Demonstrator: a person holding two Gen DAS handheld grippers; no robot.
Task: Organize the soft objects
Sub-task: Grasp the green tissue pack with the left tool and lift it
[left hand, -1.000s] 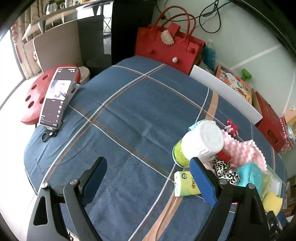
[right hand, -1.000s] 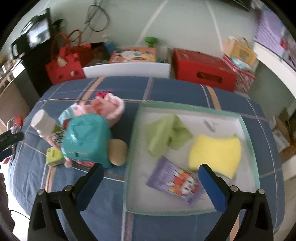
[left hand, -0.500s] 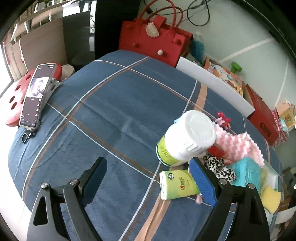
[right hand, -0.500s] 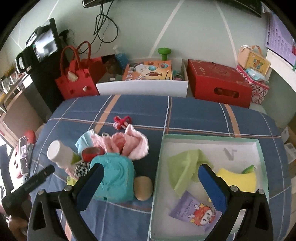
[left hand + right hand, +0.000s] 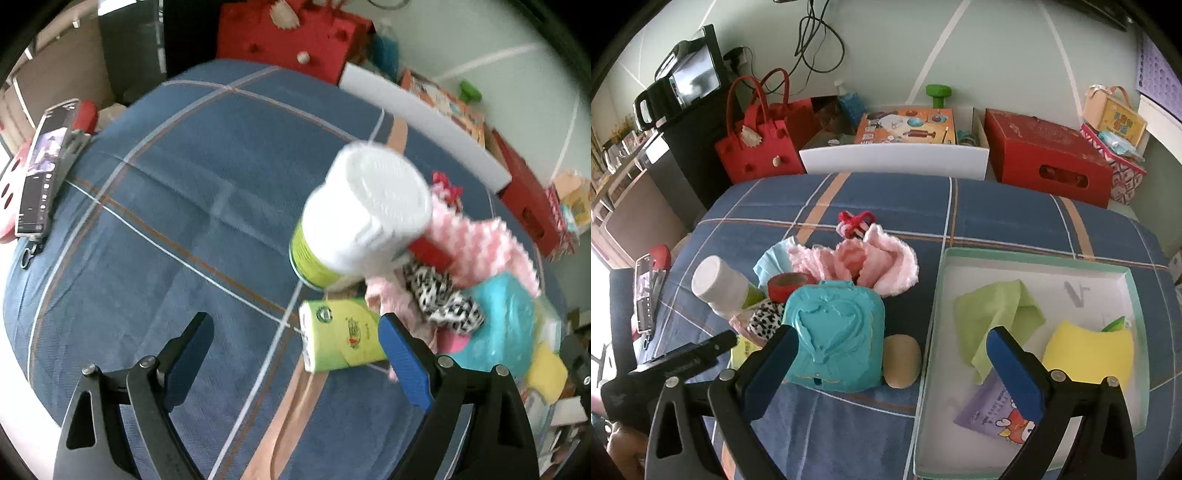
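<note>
A pile lies on the blue plaid cloth: a pink fluffy cloth (image 5: 875, 262) (image 5: 476, 243), a leopard-print scrunchie (image 5: 439, 299) (image 5: 764, 317), a green tissue pack (image 5: 340, 336), a white-capped bottle (image 5: 362, 218) (image 5: 720, 284), a teal case (image 5: 834, 332) and a tan pebble-like object (image 5: 901, 360). A white tray (image 5: 1034, 258) holds a green cloth (image 5: 993, 314), a yellow sponge (image 5: 1089, 354) and a purple packet (image 5: 993, 413). My left gripper (image 5: 295, 354) is open, close to the tissue pack. My right gripper (image 5: 890, 369) is open and empty, above the case and tray.
A phone on a stand (image 5: 40, 173) sits at the table's left edge. A red felt bag (image 5: 757, 140), a white bin (image 5: 894, 158) and a red box (image 5: 1052, 158) stand behind the table. A red hair tie (image 5: 855, 221) lies behind the pink cloth.
My left gripper has moved forward and right toward the pile, so the bottle and tissue pack look larger. My right gripper has pulled back and up from the tray.
</note>
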